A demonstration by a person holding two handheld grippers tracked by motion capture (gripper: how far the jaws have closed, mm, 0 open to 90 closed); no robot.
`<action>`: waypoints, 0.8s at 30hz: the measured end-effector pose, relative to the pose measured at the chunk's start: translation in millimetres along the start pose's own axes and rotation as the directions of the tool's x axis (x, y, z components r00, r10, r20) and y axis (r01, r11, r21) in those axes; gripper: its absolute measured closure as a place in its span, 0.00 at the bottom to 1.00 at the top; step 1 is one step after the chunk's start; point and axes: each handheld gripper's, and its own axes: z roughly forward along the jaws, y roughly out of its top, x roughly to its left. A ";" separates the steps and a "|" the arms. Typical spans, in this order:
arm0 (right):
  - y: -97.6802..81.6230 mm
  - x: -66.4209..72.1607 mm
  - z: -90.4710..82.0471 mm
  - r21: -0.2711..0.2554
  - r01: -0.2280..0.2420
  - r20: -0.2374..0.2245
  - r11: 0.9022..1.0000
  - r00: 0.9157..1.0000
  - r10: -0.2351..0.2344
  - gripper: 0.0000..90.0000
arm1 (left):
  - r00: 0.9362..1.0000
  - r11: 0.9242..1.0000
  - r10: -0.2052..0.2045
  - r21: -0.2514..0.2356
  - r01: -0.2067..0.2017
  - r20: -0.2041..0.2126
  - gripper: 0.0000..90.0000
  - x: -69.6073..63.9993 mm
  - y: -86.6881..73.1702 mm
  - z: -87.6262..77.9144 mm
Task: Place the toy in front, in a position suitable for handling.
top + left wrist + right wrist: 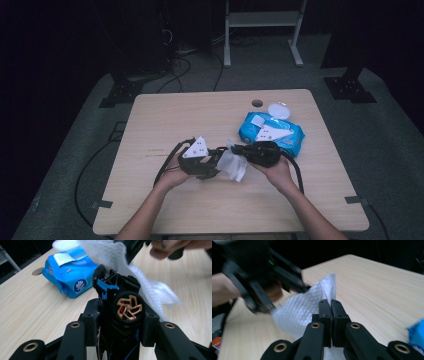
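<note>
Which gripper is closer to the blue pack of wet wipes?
Right. The right gripper sits just in front of the wet wipes pack, nearly touching it. The left gripper is farther left, beyond the white wipe.

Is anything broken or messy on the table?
Nothing looks broken or spilled. The blue wet-wipe packet lies with its round white lid flipped open. The right gripper pinches a crumpled white wipe, and the left gripper clamps a small black toy car with an orange-spoked wheel, likely for cleaning.
</note>
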 end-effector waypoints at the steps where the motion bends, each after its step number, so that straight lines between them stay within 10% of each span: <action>1: -3.3 -2.4 0.3 0.001 -0.011 0.004 1.000 1.000 0.011 0.98 | 1.000 1.000 0.003 -0.001 -0.003 0.003 0.65 0.7 0.1 -0.8; 14: 8.1 8.8 -2.1 -0.001 0.059 0.024 0.998 0.998 -0.059 0.98 | 1.000 1.000 0.010 0.003 -0.010 0.008 0.65 0.4 5.6 6.5; 24: -13.6 -10.6 -0.8 0.021 -0.033 0.030 0.999 0.999 0.032 0.98 | 1.000 1.000 -0.022 -0.016 0.023 0.017 0.65 5.6 1.2 6.0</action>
